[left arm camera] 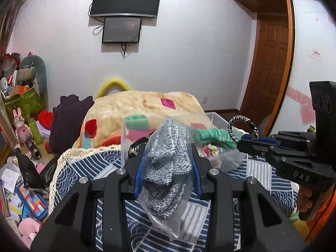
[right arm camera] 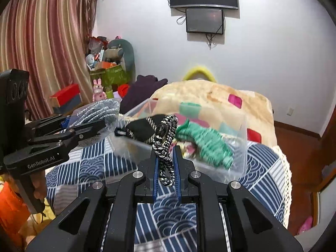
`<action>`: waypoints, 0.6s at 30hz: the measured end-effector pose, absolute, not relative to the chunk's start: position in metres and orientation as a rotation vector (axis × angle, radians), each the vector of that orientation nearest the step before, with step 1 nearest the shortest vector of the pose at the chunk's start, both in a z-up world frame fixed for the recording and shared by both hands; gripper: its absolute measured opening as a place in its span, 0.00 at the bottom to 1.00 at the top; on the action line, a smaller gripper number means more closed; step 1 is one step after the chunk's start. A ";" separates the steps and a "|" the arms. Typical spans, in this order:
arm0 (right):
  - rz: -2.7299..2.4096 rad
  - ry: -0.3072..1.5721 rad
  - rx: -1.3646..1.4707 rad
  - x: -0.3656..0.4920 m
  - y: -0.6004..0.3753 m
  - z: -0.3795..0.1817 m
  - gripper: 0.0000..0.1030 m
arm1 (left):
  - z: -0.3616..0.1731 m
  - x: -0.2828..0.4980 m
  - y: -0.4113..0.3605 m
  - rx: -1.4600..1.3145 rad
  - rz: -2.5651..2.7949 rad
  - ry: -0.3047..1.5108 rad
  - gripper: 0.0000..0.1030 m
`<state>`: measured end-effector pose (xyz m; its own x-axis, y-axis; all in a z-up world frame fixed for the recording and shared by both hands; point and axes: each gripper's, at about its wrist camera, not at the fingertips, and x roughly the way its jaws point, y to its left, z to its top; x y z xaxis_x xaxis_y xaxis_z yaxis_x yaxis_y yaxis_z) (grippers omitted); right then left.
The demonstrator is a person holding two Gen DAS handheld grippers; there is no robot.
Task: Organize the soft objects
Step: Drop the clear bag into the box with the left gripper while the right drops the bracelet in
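My left gripper (left arm camera: 168,147) is shut on a clear plastic bag holding a grey knitted item (left arm camera: 168,161), lifted above the bed; it also shows in the right wrist view (right arm camera: 94,113). My right gripper (right arm camera: 166,149) is shut on a black-and-white braided cord loop (right arm camera: 166,134), also seen in the left wrist view (left arm camera: 241,126). A clear plastic bin (right arm camera: 241,147) on the bed holds a green knitted item (right arm camera: 205,145) and a black pouch (right arm camera: 140,128). Both grippers hover just in front of the bin.
A blue-and-white patterned bedspread (right arm camera: 168,216) covers the bed. A cream blanket with coloured patches (left arm camera: 130,107) is heaped behind the bin, with a purple garment (left arm camera: 67,121) beside it. Toys and boxes (left arm camera: 25,96) clutter the floor at left. A wooden door (left arm camera: 271,63) stands at right.
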<state>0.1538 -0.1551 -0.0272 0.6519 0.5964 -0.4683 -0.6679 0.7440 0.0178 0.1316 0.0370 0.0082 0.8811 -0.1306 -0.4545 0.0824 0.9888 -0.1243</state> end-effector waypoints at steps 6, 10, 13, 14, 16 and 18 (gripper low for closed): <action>0.715 0.475 -0.132 0.170 -0.145 -0.025 0.11 | 0.009 0.154 0.047 -0.126 -0.102 0.483 0.36; 0.711 0.485 -0.113 0.182 -0.136 -0.024 0.11 | 0.001 0.171 0.050 -0.133 -0.088 0.507 0.36; 0.714 0.499 -0.104 0.191 -0.129 -0.025 0.11 | -0.005 0.184 0.051 -0.147 -0.096 0.524 0.36; 0.715 0.505 -0.104 0.194 -0.126 -0.026 0.11 | -0.007 0.188 0.050 -0.149 -0.097 0.530 0.36; 0.719 0.524 -0.104 0.200 -0.121 -0.029 0.11 | -0.013 0.195 0.049 -0.151 -0.106 0.546 0.36; 0.715 0.543 -0.108 0.205 -0.116 -0.034 0.11 | -0.020 0.201 0.045 -0.141 -0.117 0.560 0.37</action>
